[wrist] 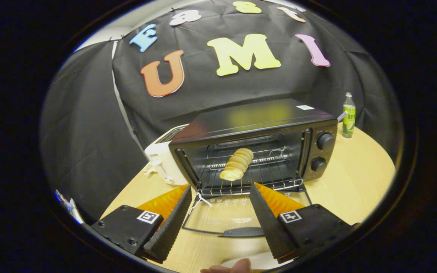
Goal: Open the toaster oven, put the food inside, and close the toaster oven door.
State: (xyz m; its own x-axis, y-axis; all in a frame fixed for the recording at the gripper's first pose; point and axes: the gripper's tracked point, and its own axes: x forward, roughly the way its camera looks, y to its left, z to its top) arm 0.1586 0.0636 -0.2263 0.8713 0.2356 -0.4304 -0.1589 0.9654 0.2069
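Toaster oven (254,125) w/ glossy dark metal top, thin wire rack (249,178), glass door (226,212); surface (355,182) smooth pale wood; toaster (163,161) glossy white plastic; booth wall matt cloth; tongs (220,199) spread, ridged inner faces.

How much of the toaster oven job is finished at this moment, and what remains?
Done: the toaster oven stands open, its glass door folded down flat, and the bread roll lies on the wire rack inside. In hand: nothing; the hand-held gripper is open and empty, its fingers spread just before the rack, above the lowered door. Left: lifting the door by its handle to close it.
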